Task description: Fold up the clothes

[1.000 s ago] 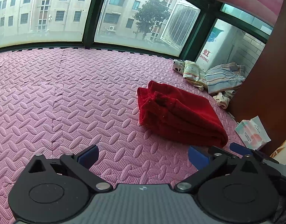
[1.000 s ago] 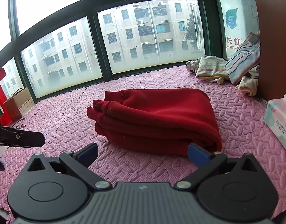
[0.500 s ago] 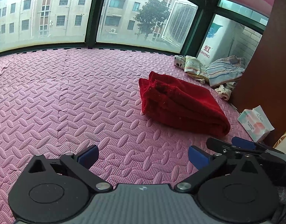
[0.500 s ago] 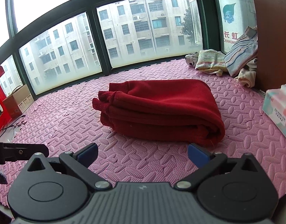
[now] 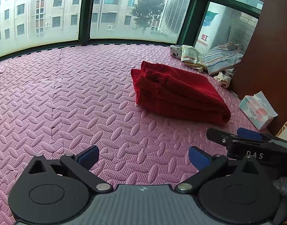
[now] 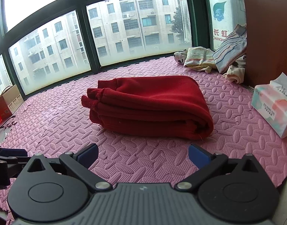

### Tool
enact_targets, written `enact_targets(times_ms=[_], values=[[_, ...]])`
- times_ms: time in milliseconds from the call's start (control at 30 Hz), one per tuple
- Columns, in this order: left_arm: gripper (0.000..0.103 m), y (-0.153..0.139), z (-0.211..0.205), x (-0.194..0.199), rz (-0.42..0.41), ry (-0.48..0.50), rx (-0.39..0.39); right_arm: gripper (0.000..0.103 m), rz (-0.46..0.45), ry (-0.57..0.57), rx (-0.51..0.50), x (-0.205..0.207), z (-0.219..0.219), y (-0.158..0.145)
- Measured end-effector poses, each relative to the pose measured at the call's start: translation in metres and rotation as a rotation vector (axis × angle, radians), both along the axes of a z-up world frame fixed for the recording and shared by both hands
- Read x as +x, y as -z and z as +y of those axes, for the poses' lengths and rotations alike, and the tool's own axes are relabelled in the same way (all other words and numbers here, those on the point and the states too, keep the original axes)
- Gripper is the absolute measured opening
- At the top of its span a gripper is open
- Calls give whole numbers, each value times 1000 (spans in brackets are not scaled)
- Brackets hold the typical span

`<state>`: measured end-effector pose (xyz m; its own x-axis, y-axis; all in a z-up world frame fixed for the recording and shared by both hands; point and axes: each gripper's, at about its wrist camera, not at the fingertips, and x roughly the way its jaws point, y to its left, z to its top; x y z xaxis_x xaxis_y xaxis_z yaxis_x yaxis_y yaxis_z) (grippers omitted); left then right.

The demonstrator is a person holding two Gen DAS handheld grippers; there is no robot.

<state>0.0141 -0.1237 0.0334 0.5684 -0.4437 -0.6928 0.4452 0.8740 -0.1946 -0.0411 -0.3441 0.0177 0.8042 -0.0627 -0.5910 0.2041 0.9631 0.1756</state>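
A red garment (image 5: 178, 93) lies folded in a thick stack on the pink foam mat (image 5: 77, 97); it also shows in the right wrist view (image 6: 150, 106). My left gripper (image 5: 143, 156) is open and empty, above the mat, short of the garment and to its left. My right gripper (image 6: 143, 155) is open and empty, just in front of the garment's near edge. The right gripper also shows at the right of the left wrist view (image 5: 244, 140).
A heap of unfolded clothes (image 5: 214, 60) lies in the far right corner by the window. A tissue pack (image 5: 257, 110) stands right of the red garment, beside a brown cabinet wall (image 5: 269, 56). Cardboard boxes (image 6: 6, 103) sit at far left.
Both grippers have drawn back from the red garment and risen a little; the right gripper shows more fully in the left wrist view. The garment has not moved.
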Motion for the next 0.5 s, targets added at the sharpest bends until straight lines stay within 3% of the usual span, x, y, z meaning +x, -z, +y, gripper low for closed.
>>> enact_targets(times_ms=[500], values=[[103,4,-10,1,10,28,25,103,16,7,-6,2,0,2]])
